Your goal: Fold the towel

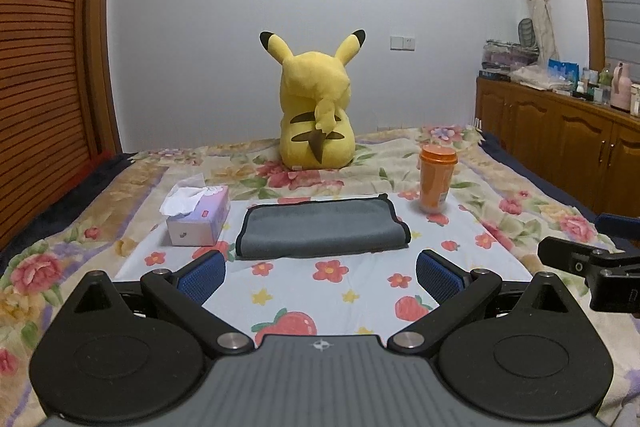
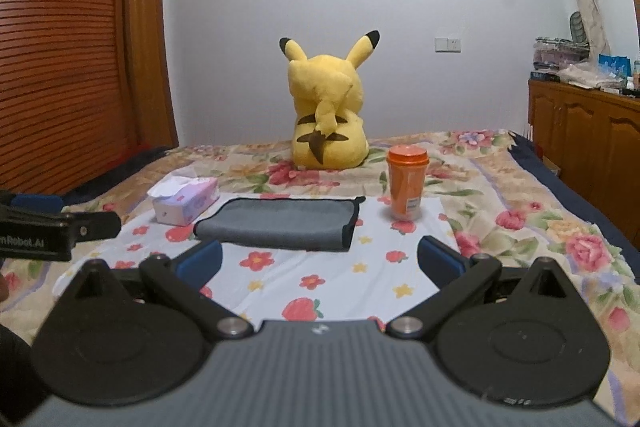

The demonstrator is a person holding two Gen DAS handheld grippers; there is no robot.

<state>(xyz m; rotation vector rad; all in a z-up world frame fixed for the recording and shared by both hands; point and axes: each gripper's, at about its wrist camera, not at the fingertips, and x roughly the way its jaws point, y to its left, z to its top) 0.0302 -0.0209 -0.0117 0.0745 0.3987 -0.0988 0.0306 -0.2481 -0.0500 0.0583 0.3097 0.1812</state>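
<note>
Left wrist view is showing your left gripper hovering with fingers spread, empty, like the right gripper. The grey black-edged microfibre towel is lying already doubled mid-bed on the flowered sheet, between the lilac tissue box and orange lidded cup. Swinging wide, you are risking toppling that cup; pinching one layer could undo the fold.

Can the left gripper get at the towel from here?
Probably yes. The left gripper is open and empty, and the towel lies straight ahead with only bare sheet between. The tissue box and cup stand off to the sides.
</note>
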